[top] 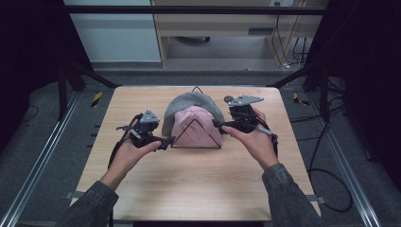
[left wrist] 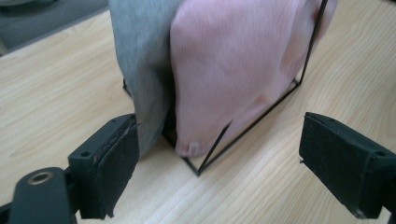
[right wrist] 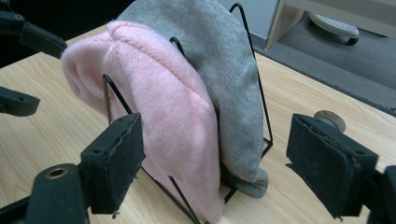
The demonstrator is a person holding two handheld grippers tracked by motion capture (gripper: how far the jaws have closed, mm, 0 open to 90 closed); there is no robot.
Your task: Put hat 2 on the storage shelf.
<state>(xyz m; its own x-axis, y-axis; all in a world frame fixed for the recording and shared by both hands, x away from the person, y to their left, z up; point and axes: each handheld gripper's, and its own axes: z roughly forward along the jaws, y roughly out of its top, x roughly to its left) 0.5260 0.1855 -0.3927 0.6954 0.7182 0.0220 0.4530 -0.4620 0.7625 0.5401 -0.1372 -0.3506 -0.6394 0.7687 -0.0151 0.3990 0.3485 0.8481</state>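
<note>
Pink knit beanie (right wrist: 159,121) and grey beanie (right wrist: 224,70) are draped upright on a black wire rack (right wrist: 254,60); both grippers' jaws are held apart, grasping nothing.

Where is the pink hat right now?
The pink hat sits in the black wire rack mid-table in the high view, in front of the grey hat, between the two open grippers.

Both grippers (top: 166,140) (top: 218,125) — jaws apart
</note>
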